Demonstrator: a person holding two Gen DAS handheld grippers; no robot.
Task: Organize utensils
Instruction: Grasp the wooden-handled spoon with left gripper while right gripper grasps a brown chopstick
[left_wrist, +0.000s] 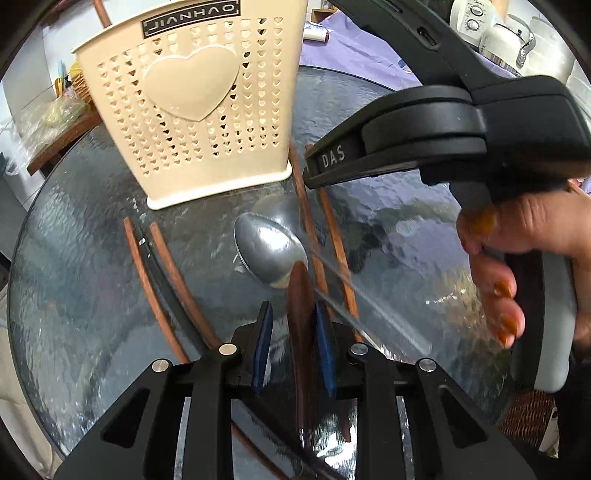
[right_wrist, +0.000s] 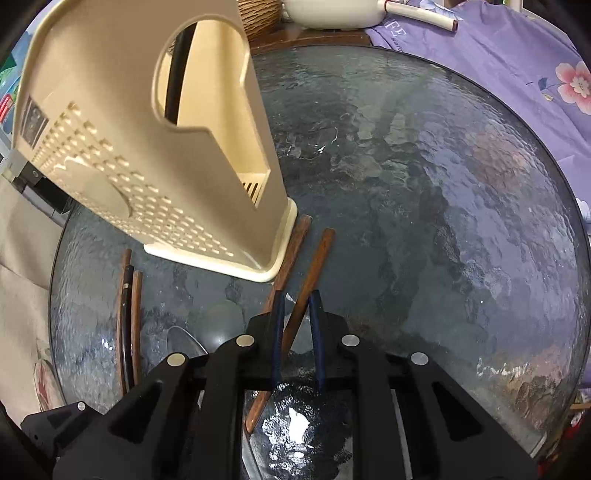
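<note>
A cream perforated utensil holder stands on the round glass table; it also shows in the right wrist view. A metal spoon with a brown wooden handle lies between the fingers of my left gripper, whose jaws stand slightly apart around the handle. My right gripper straddles a brown chopstick; a second chopstick lies just left of it. The right gripper's body hovers at the upper right of the left wrist view.
Three more chopsticks, two brown and one dark, lie at the table's left; they also show in the left wrist view. A purple floral cloth lies beyond the far right edge. A wicker basket and a white pot sit behind.
</note>
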